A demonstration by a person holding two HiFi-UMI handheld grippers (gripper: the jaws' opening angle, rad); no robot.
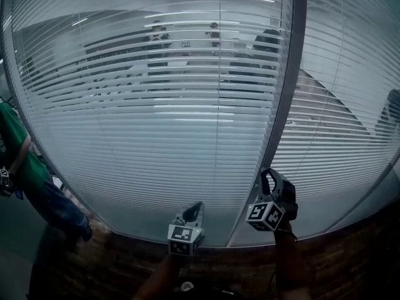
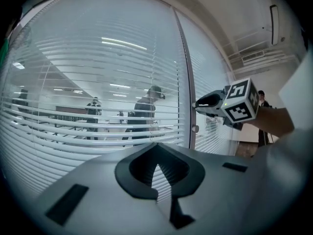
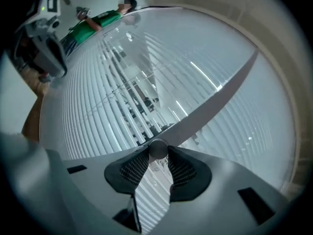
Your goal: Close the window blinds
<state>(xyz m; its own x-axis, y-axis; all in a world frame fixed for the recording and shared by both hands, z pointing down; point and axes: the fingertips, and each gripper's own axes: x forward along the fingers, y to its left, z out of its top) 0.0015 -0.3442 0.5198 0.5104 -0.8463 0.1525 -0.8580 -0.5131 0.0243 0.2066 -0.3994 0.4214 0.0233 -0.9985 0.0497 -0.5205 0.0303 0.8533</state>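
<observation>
White and half see-through in the head view: facing the blinds (image 1: 156,105) behind glass, letting people show across the middle band. Holding the left gripper (image 1: 195,208) low, and reaching the right gripper (image 1: 270,179) up to the post (image 1: 292,74) between 2 panes.

In the left gripper view: pressing jaw tips together on nothing, pointing at the open slats.

In the right gripper view: pinching the round knob (image 3: 157,148) on the post by the very tips. Likely risking a slip off the smooth knob while twisting, leaving slats half open, or turning the wrong way and opening them wider.
</observation>
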